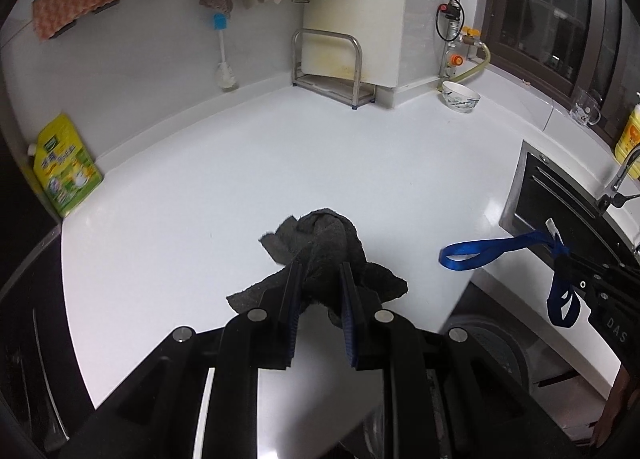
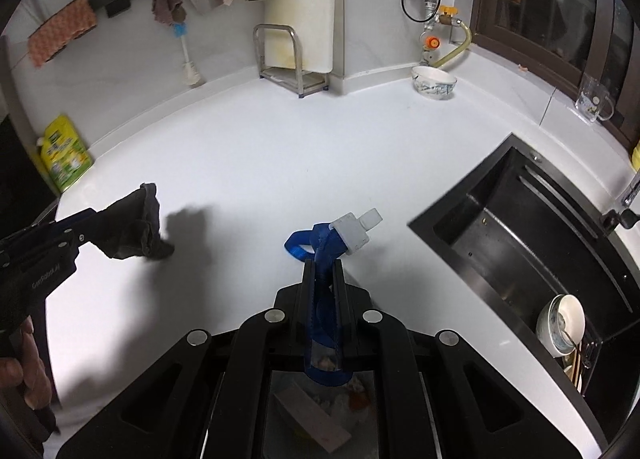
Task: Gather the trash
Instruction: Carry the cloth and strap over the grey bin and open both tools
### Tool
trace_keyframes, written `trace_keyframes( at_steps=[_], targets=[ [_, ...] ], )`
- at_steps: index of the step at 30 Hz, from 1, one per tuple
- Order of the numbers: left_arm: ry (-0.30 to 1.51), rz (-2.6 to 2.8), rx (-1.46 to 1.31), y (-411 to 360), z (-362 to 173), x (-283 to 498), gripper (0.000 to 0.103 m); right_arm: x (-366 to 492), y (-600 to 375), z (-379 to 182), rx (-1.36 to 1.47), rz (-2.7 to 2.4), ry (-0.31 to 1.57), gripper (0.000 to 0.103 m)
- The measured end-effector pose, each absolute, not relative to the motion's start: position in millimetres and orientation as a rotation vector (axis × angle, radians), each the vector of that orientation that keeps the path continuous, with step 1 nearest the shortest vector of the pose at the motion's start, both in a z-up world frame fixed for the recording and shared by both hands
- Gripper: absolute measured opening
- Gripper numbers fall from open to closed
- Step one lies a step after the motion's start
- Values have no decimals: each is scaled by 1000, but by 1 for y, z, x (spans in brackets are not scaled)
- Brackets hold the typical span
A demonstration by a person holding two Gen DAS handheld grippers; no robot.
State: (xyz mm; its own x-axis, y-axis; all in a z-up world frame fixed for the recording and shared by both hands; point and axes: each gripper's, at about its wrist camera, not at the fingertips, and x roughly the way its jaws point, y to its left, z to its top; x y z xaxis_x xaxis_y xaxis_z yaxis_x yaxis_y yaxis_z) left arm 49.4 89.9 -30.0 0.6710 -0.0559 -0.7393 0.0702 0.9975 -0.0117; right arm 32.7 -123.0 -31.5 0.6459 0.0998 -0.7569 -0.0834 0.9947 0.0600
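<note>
My left gripper (image 1: pixel 320 273) is shut on a dark grey rag (image 1: pixel 324 247) and holds it just above the white counter (image 1: pixel 200 179). The rag also shows in the right wrist view (image 2: pixel 140 227), at the left, with the left gripper (image 2: pixel 136 219) on it. My right gripper (image 2: pixel 323 265) is shut on a blue strap (image 2: pixel 320 259) that carries a small white plastic piece (image 2: pixel 356 231). The strap also shows in the left wrist view (image 1: pixel 488 251), hanging over the counter's edge. Below the right gripper, some scraps (image 2: pixel 320 407) lie in what looks like a container.
A black sink (image 2: pixel 520 243) is at the right with bowls (image 2: pixel 560 323) in it. A patterned bowl (image 2: pixel 434 83), a metal rack (image 2: pixel 288 67), a glass mug (image 2: pixel 594 103) and a green-yellow pouch (image 2: pixel 64 155) stand along the counter's back. Cloths hang on the wall rail.
</note>
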Motion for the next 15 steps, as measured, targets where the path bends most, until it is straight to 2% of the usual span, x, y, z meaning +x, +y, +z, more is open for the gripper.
trace_keyframes(
  at_steps=[15],
  targets=[
    [860,64,-59,4,-28,-74,19,-68,-190,-43,-28,346,874,8]
  ],
)
